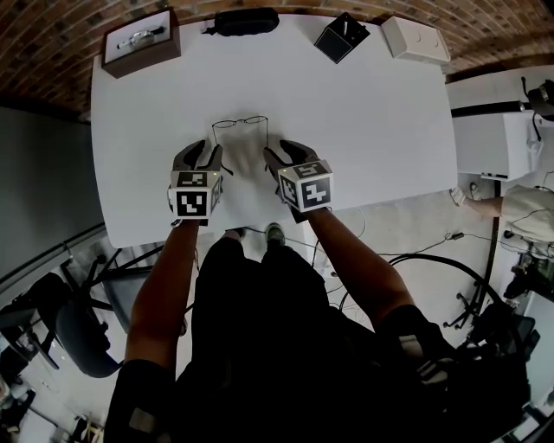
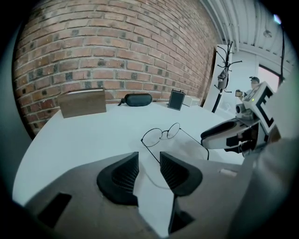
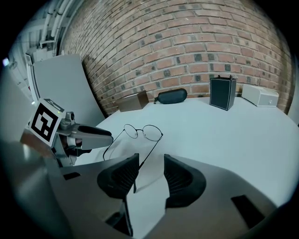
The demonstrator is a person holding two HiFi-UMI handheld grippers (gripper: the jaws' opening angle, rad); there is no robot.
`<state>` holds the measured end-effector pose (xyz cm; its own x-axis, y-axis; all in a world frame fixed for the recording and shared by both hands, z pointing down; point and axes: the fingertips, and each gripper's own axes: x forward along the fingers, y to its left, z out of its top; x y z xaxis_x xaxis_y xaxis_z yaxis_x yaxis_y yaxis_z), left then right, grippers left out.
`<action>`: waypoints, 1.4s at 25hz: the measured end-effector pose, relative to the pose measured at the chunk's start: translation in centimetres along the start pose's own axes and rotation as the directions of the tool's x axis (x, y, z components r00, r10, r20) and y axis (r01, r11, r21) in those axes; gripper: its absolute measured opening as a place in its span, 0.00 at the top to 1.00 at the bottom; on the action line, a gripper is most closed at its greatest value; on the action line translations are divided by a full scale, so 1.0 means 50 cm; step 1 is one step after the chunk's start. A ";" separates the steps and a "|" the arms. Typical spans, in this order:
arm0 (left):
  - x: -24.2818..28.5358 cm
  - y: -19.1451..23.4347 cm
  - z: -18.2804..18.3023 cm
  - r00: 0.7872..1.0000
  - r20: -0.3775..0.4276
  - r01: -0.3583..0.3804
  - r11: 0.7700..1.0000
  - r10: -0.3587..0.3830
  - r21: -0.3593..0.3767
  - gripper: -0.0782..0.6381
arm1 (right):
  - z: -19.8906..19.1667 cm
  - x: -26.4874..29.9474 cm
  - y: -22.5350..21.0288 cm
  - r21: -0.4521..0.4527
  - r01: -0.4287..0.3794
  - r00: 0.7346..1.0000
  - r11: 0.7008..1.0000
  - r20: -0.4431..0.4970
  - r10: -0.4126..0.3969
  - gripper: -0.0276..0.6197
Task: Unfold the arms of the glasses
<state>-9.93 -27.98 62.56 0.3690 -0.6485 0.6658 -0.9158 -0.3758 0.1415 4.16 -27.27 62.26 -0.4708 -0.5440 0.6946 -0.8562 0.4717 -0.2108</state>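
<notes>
The glasses (image 1: 241,123) are being shown lying on the white worktop (image 1: 363,130) a little toward 12 o'clock of both tools. The lenses are facing 12 o'clock and both arms are opened out, running back toward 6 o'clock. The left tool (image 1: 201,156) is being held low over the worktop at the 9 o'clock side of the frame. It is released, with its jaws standing apart. The 9 o'clock arm (image 2: 151,151) is being led into the gap between those jaws, close against the jaw nearer the other tool, and contact cannot be told. The right tool (image 1: 287,156) is being held just beside it at the 3 o'clock side, likewise released with its jaws apart. The 3 o'clock arm (image 3: 149,153) is being passed between them, along the inner face of the jaw nearer the left tool. Neither arm is being clamped. Along the worktop's far edge four things are being kept well apart from the glasses: a brown box (image 1: 141,41) at 11 o'clock, a black case (image 1: 247,21) at 12 o'clock, a black box (image 1: 341,36) at 1 o'clock and a white box (image 1: 415,39) toward 2 o'clock.
</notes>
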 end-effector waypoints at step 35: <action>-0.344 -0.266 0.050 0.922 0.382 0.113 0.985 -0.055 -0.131 0.88 | 0.070 -0.362 0.128 -0.275 -0.164 0.912 0.947 0.323 0.252 0.94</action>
<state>-3.69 -13.51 47.39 0.4509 -0.8308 0.3261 -0.8812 -0.3564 0.3106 6.47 -16.84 45.94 -0.7138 -0.6015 0.3588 -0.6752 0.7271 -0.1244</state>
